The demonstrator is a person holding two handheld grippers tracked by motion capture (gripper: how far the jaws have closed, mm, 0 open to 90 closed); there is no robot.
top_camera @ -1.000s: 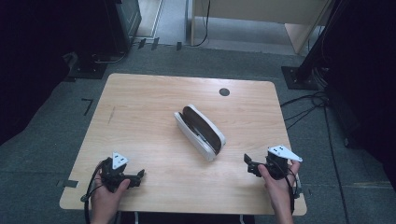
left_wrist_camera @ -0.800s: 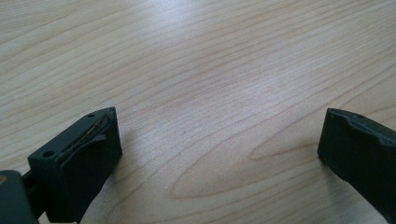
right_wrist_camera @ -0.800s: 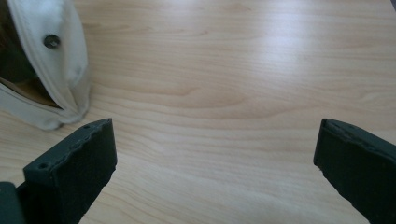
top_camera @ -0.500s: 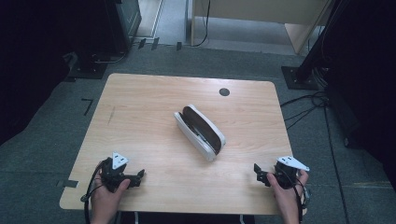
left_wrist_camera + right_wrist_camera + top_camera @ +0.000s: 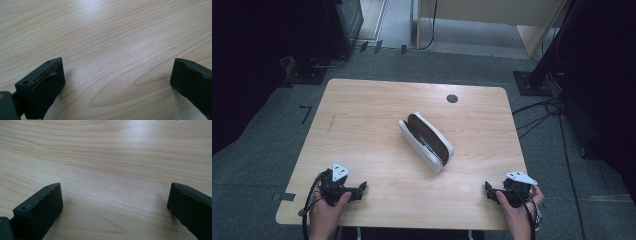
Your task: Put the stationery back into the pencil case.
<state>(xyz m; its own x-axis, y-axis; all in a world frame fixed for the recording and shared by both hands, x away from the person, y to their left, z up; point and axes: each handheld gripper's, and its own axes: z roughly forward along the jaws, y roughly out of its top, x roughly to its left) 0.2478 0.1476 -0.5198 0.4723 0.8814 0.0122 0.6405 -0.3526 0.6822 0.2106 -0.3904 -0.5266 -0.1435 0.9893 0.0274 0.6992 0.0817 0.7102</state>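
— Claws first: where do they stand?

— Both sit at the near edge of the table (image 5: 362, 100). The left claw (image 5: 360, 188) rests by the near left corner, the right claw (image 5: 489, 192) by the near right corner. In each gripper view the two black jaws stand wide apart with nothing but bare wood between them, so both are spread and empty.

— And the case?

— The white case (image 5: 426, 141) lies about the middle of the table, set on a slant, its dark inside showing along the top. It is well apart from both claws, and neither touches it.

— What has changed in the last second?

— Only the right hand (image 5: 519, 207). A second ago it was a little farther up the table; now it has drawn back toward the near edge and outward to the corner. The left hand (image 5: 328, 210) has kept its place, and the case has not shifted at all.

— What does that say about the work?

— My reading is that the hands are parked, not reaching. With both claws pulled away from it and nothing held, either the handling of the case is finished or it has not begun; the pictures alone cannot settle which.
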